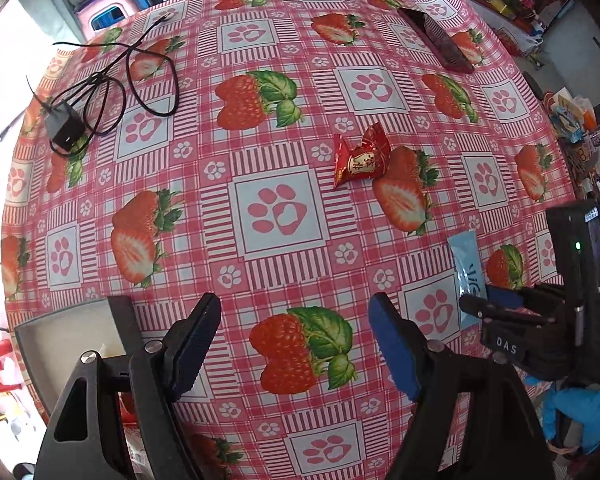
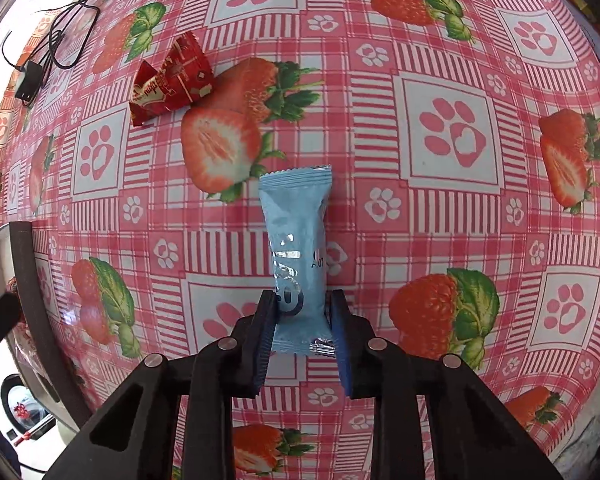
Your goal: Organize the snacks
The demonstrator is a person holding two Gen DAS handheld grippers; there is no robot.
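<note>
While the grey tray [image 1: 66, 326] waits at the lower left of the left wrist view, the left tongs [image 1: 296, 344] hover wide apart over the tabletop [image 1: 280, 128], holding nothing. Right of centre there lies the red snack packet [image 1: 360, 158], untouched. In the right wrist view, the right tongs [image 2: 302, 332] sit narrow around the near end of the blue snack packet [image 2: 298, 256], which looks gripped and lies lengthwise ahead of them. Judging by this, the pickup is in hand; next, the blue packet needs carrying leftward to the tray.
</note>
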